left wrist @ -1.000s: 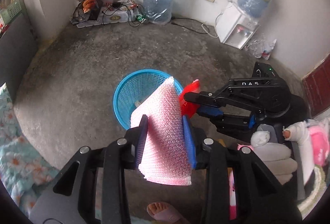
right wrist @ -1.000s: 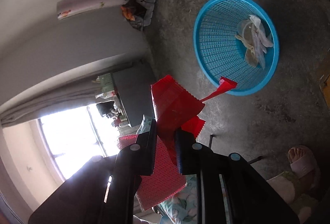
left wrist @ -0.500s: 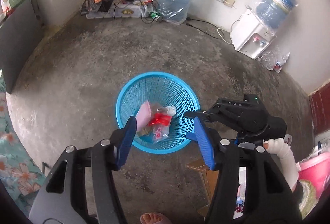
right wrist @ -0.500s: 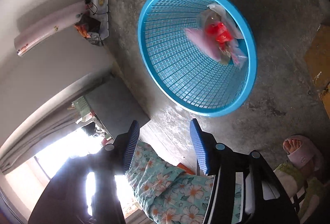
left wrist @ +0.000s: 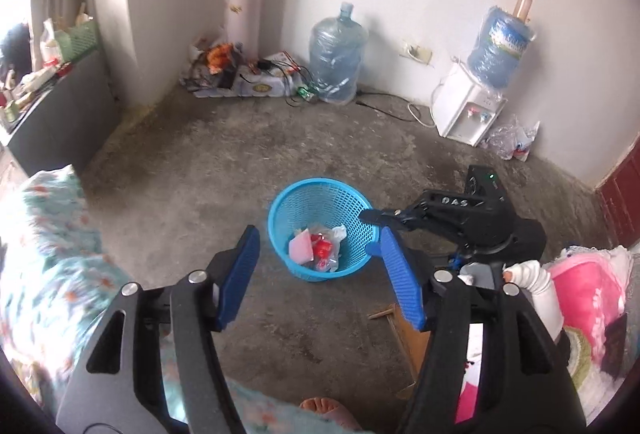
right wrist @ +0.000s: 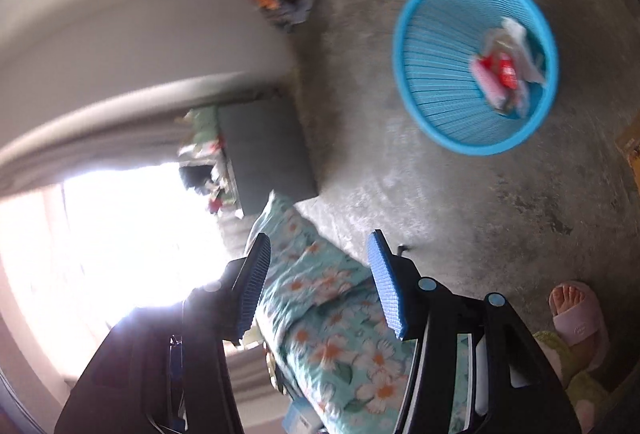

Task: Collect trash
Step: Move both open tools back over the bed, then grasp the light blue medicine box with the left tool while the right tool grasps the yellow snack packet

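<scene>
On my left, the left gripper (left wrist: 318,274) has just spread its jaws, nothing between; pink and red wrappers (left wrist: 314,249), light, crinkly, best pinched by an edge, lie in the blue basket (left wrist: 280,208); my right gripper (right wrist: 318,284) likewise just parted, empty

My left claw's camera looks steeply down from above at the round blue plastic mesh basket (left wrist: 320,226); my right's, rolled sideways, shares it (right wrist: 440,74).

Pink (left wrist: 301,248) and red wrappers (left wrist: 322,248) now binned (left wrist: 352,206)
</scene>
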`<act>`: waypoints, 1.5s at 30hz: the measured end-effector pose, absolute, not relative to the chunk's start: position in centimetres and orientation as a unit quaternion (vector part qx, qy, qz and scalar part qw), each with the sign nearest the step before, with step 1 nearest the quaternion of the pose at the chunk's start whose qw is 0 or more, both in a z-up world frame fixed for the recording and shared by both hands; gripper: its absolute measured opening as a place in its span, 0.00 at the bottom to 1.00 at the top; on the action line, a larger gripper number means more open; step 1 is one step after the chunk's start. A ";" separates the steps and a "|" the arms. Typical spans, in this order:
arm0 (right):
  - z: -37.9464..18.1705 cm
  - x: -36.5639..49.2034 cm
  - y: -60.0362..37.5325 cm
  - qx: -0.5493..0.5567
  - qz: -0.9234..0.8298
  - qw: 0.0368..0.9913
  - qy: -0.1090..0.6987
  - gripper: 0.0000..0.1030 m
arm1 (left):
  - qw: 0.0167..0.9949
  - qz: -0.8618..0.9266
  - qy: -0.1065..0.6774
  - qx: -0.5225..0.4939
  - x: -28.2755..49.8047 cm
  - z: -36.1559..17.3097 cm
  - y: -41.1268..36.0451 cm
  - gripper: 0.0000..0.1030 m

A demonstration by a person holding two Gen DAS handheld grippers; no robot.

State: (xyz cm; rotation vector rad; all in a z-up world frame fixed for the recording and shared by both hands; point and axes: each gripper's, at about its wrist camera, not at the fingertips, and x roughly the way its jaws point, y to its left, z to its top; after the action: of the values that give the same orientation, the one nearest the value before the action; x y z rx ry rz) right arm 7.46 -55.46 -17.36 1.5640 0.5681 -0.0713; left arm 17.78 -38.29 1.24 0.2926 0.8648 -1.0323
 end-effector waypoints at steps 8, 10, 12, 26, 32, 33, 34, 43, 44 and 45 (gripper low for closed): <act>-7.7 6.8 -47.7 0.550 0.002 0.786 0.280 0.62 | 0.801 -0.475 0.357 0.081 15.3 6.9 -25.8 0.75; -6.1 6.8 -45.8 0.520 0.008 0.805 0.287 0.64 | 0.804 -0.469 0.360 0.071 15.0 7.6 -23.3 0.78; -4.7 7.2 -43.8 0.487 0.010 0.822 0.296 0.64 | 0.808 -0.456 0.367 0.064 14.6 8.3 -21.0 0.81; 1.3 9.2 -35.4 0.367 0.071 0.870 0.322 0.64 | 0.880 -0.342 0.327 0.038 12.3 11.0 -7.3 0.87; 1.7 10.9 -32.6 0.351 0.103 0.867 0.338 0.64 | 0.912 -0.266 0.311 -0.004 12.3 11.4 -0.3 0.87; 1.6 11.5 -32.1 0.351 0.108 0.865 0.343 0.64 | 0.917 -0.253 0.309 -0.010 12.4 11.3 0.8 0.87; 1.5 12.0 -31.5 0.352 0.116 0.861 0.348 0.64 | 0.920 -0.243 0.307 -0.015 12.4 11.2 1.9 0.87; -0.1 16.9 -26.8 0.368 0.181 0.824 0.392 0.64 | 0.924 -0.178 0.332 -0.069 14.7 8.2 7.5 0.87; -0.4 17.6 -26.2 0.371 0.186 0.817 0.400 0.64 | 0.924 -0.174 0.333 -0.073 14.8 7.9 7.8 0.87; -0.7 18.3 -25.7 0.373 0.194 0.811 0.407 0.64 | 0.924 -0.171 0.334 -0.079 15.0 7.6 8.3 0.87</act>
State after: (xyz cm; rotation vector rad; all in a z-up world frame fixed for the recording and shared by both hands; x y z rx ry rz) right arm 18.27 -25.71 -0.69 0.7974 0.8704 0.4142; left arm 14.96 8.33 7.65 -0.1613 0.6847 -0.3499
